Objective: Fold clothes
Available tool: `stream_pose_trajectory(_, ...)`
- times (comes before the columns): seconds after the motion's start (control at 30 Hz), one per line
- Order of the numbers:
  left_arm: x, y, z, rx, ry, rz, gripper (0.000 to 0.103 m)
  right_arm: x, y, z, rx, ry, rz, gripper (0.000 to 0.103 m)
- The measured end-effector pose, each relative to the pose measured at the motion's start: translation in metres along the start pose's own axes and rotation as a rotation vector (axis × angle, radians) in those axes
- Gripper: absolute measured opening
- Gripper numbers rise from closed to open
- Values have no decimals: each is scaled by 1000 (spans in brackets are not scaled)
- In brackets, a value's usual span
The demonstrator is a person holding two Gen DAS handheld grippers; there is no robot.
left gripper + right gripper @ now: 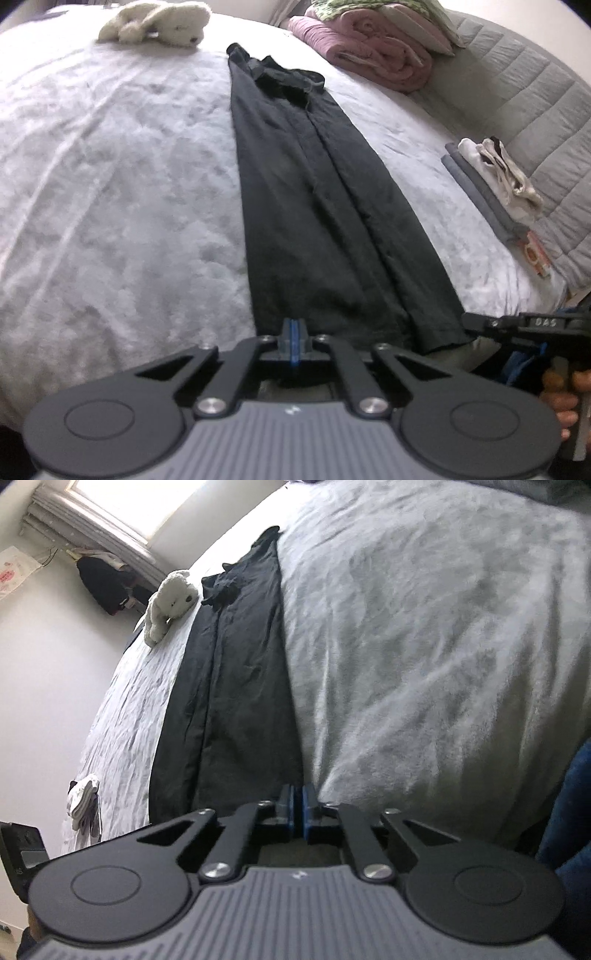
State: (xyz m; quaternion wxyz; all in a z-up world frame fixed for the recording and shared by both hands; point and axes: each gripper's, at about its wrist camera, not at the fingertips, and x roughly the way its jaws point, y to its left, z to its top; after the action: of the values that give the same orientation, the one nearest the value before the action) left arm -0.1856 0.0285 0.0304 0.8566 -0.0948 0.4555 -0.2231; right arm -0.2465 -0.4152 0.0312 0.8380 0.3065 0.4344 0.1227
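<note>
Left hand-held gripper [293, 334] and right hand-held gripper [298, 805], both closed at the hem of the long black trousers [314, 206] at lower centre; whether cloth is pinched cannot be told. Both corners are best carried level.

The trousers [314, 206] lie stretched lengthwise down the middle of the bed [110, 184], hems at the near edge and waistband toward the far edge. A stuffed toy [162, 22] lies at the far left corner, rolled blankets [369, 55] at the far right. Folded clothes [495, 181] are stacked along the right edge.
</note>
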Motion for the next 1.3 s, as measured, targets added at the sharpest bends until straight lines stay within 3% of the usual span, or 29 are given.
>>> stream_pose_trajectory(0.27,-23,-6,-3,18,-20,22,0,-23,19,-1,-48,-38,15,5)
stream_pose_trajectory(0.43,-23,5,2,-33,-45,21,0,-18,19,-1,-64,-48,-25,6)
stream_pose_trajectory(0.5,-21,9,5,-55,-42,9,1,-12,12,0,-39,-34,22,10)
stream_pose_trajectory(0.6,-17,13,8,-73,-34,-2,13,-7,7,-2,-12,-24,61,16)
stream_pose_trajectory(0.67,-13,13,8,-80,-29,0,30,-6,5,-2,-1,-20,68,19)
stream_pose_trajectory(0.9,4,15,2,-102,1,-42,32,-4,-3,-2,36,-7,89,23)
stream_pose_trajectory(1.03,10,16,0,-122,-4,-74,39,-3,-8,-3,57,1,102,25)
stream_pose_trajectory(1.13,12,20,-1,-144,-6,-91,37,-2,-11,-3,71,6,111,25)
stream_pose_trajectory(1.2,12,21,-1,-134,0,-78,24,-2,-12,-3,70,4,110,25)
stream_pose_trajectory(1.23,12,24,0,-145,6,-68,9,-1,-12,-3,70,3,108,23)
stream_pose_trajectory(1.3,12,31,1,-167,17,-54,4,-1,-12,-3,65,-1,95,17)
